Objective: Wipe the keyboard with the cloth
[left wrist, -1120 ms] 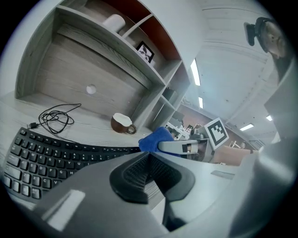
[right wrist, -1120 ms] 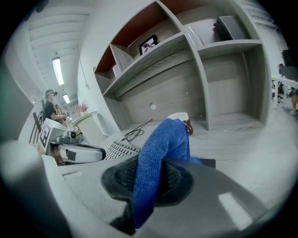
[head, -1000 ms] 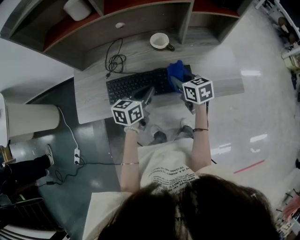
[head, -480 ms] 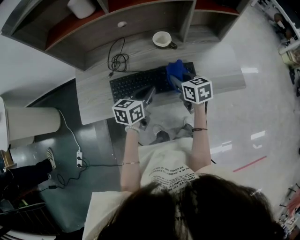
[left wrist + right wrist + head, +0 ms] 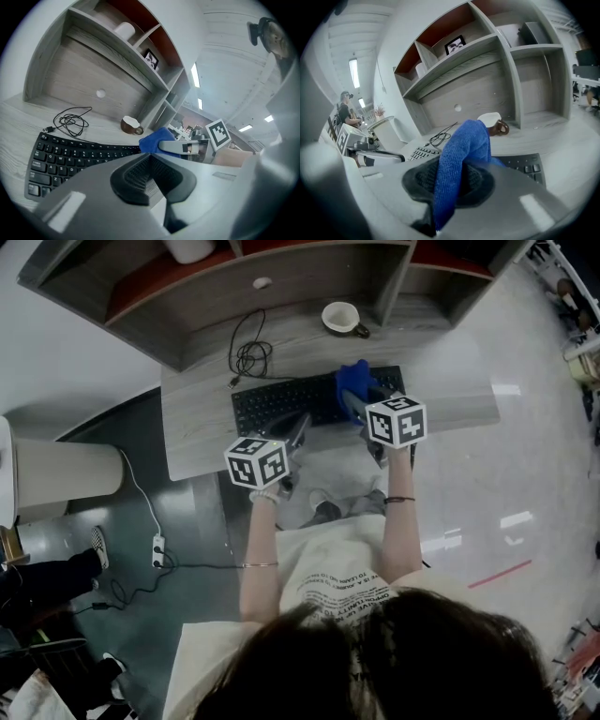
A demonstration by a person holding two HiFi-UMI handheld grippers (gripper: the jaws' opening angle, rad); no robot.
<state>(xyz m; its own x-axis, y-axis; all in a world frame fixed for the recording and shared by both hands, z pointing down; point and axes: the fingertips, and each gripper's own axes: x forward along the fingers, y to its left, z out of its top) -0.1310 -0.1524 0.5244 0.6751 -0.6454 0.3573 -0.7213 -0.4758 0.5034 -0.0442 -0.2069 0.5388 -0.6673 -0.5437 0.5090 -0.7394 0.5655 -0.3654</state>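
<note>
1. Head view: the right gripper [image 5: 359, 409], clamped on the blue microfibre cloth [image 5: 353, 381], stays at the right end of the flat black keyboard [image 5: 281, 405]; only the camera has shifted.
2. The left gripper [image 5: 298, 427] is closed and empty, near the keyboard's front edge.
3. Wiping seems barely begun.

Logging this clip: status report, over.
Left hand-held gripper shut, empty. Right hand-held gripper shut on cloth, over right end of keyboard. Behind it: cup, cable, not blocking.

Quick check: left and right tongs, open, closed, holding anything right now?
Left tongs: closed, holding nothing.
Right tongs: closed on the blue cloth.
</note>
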